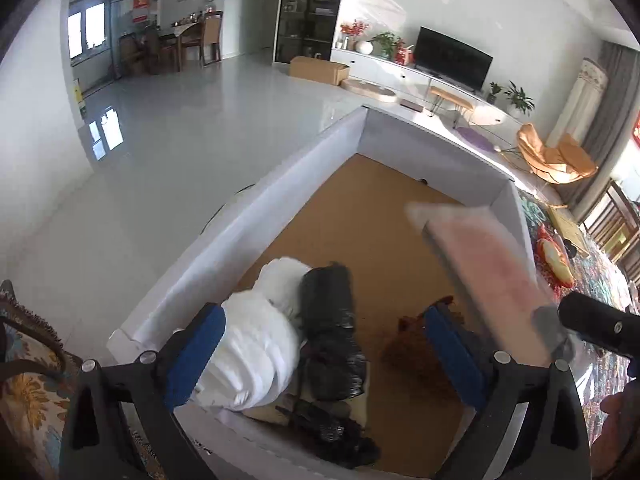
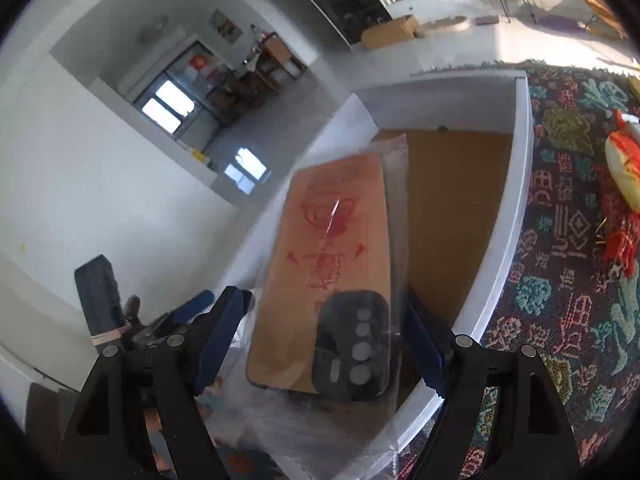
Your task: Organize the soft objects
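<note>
Phone case [image 2: 320, 280], tan with a red print and sealed in a clear sleeve, is sitting between the fingers of the right gripper [image 2: 324, 344]; its long axis is running straight along the fingers, the dark camera cut-out end lying nearest the camera and the plain rounded end pointing away over the white-walled box [image 2: 516, 184]; the blue pads are standing wide on either side of it, the left pad appearing close against the sleeve's edge and the right pad right by the other edge, though whether they are actually pressing on it I cannot tell; in the left wrist view the same case [image 1: 480, 268] is showing blurred and tilted at the right, hanging above the box's brown floor [image 1: 360, 216]. Left gripper [image 1: 324, 352] is hovering over the near end of the box [image 1: 280, 168] with its jaws spread wide and nothing gripped; below and between its fingers a white bundle [image 1: 256, 344], a black wrapped bundle [image 1: 332, 336] and a reddish-brown tuft [image 1: 412, 348] are lying side by side on the box floor; the patterned cloth [image 2: 568, 280] is lying beside the box on the right.
</note>
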Available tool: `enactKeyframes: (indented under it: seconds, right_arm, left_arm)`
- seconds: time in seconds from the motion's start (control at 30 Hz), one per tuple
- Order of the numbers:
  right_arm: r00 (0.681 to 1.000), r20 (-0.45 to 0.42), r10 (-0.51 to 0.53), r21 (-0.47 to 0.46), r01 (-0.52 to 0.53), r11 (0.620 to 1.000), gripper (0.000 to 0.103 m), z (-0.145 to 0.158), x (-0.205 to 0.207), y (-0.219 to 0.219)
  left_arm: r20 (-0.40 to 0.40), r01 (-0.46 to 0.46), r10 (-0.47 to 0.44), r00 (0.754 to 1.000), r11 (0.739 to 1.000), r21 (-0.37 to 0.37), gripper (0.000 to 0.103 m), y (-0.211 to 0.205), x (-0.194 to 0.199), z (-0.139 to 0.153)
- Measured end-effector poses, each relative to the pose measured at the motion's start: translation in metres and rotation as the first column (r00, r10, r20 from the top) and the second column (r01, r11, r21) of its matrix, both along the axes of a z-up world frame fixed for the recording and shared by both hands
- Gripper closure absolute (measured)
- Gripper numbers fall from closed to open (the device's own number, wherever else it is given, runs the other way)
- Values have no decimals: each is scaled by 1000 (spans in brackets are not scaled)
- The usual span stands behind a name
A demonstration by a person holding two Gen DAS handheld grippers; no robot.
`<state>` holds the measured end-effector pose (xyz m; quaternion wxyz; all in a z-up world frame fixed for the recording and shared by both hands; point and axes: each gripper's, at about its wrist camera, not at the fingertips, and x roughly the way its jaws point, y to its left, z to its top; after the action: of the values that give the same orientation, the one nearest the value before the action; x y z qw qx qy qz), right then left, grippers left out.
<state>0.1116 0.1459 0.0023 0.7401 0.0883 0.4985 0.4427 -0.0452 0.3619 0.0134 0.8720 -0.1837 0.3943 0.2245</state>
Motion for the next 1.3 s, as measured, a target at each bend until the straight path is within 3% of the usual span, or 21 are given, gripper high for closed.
enactKeyframes:
  seconds: [0.2,0.3,0.37,0.43,0.53,0.6,0.73,0.83,0.9,1.0,1.17,1.3]
  right_arm:
    - [974,214,-77,-20,83,996,22,10,-15,-50]
    - [914,376,-151,-100,202,974,22,7,-12,-98]
    - [854,484,-191,-182,311,933,21,-6,-9,-132]
    - [821,525,-226,-266,410,872,21,-34,-1,-173]
    - [808,517,-281,-361,504,785,22,-75,6,-233]
    - [797,514,-317,-398,549,735,22,-94,9,-267]
    - [773,516,-369,-446,610,654,22,-111,13,-313]
    - [754,486,-443,-428,647,632,22,-116,15,-335]
    - [744,475,-470,-417,661,624,22,-117,16,-341]
    - [746,457,-483,-411,660,629,22,-118,16,-346]
    - [750,410,-518,-389,658,644,19,-119,16,-352]
    - [752,414,-513,-397,657,641,19,-120,18,-349]
  left_arm:
    - [78,-40,38,996,999,20,3,-6,-10,0]
    - [146,11,-9,989,1000,-10,3,-27,-1,9]
    - [189,76,-70,979,997,-25,3,-56,10,16]
    - [215,167,-157,964,985,-30,3,-92,24,25]
    - [225,346,-331,916,938,-25,3,-159,44,26]
    - [204,468,-455,867,884,-16,3,-211,56,19]
    - [77,640,-638,766,768,-3,3,-308,85,-17]
    - [-28,685,-685,728,727,38,3,-354,107,-58]
    - [-77,689,-685,724,722,56,3,-365,118,-83]
    - [-106,674,-668,736,738,34,3,-363,145,-109]
    - [-89,622,-618,781,783,23,2,-343,165,-129]
    - [-119,625,-615,780,777,79,1,-349,161,-132]
